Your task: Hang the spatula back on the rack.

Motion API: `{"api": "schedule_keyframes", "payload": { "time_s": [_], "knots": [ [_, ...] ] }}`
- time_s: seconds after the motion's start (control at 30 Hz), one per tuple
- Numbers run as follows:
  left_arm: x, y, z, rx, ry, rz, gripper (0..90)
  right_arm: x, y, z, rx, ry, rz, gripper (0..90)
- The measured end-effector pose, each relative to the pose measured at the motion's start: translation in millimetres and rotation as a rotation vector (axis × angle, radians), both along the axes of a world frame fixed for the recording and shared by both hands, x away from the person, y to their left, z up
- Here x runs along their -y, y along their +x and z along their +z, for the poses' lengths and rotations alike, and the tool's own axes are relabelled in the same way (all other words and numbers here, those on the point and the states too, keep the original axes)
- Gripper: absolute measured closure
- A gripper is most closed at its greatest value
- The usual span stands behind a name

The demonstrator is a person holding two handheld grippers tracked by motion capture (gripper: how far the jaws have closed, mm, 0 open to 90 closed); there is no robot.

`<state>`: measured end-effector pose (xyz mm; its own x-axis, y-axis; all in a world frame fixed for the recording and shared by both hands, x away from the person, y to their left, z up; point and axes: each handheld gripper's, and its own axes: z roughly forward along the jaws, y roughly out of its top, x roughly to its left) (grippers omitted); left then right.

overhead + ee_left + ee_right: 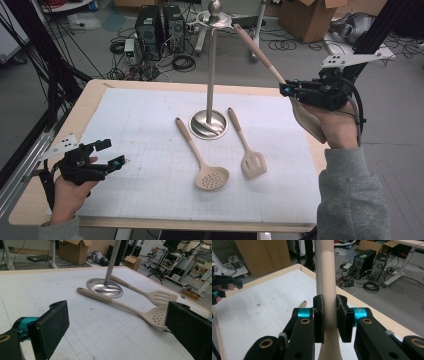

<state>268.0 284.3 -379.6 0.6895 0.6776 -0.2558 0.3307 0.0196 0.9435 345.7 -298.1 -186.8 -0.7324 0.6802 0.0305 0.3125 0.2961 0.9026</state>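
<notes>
A metal utensil stand (pixel 208 125) rises from the middle of the white mat, with a hook ring (pixel 215 20) on top. My right gripper (pixel 285 90) is shut on the handle of a beige utensil (pixel 260 52), raised at the right; the handle slants up-left and its tip is near the ring. Its head (pixel 307 120) shows by the hand. In the right gripper view the handle (pixel 329 277) is pinched between the pads (pixel 319 315), with the stand's pole (pixel 318 265) just behind. A beige skimmer (pixel 212 178) and slotted turner (pixel 253 165) lie flat. My left gripper (pixel 112 154) rests open at the front left.
A gridded white mat (pixel 130 130) covers the wooden table (pixel 90 90). The left gripper view has the skimmer (pixel 156 317), turner (pixel 162 296) and stand base (pixel 105 287) ahead of its wide-apart jaws. Computer towers (pixel 160 30), cables and cardboard boxes (pixel 310 17) sit on the floor beyond.
</notes>
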Motion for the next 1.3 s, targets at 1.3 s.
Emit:
{"api": "schedule_keyframes", "payload": {
  "time_s": [1.3],
  "knots": [
    [-2.1,-1.1,1.4,0.005,0.002,0.003,6.1,-20.7,19.2,-27.4,-0.035,-0.015,0.010,78.4]
  ]
}}
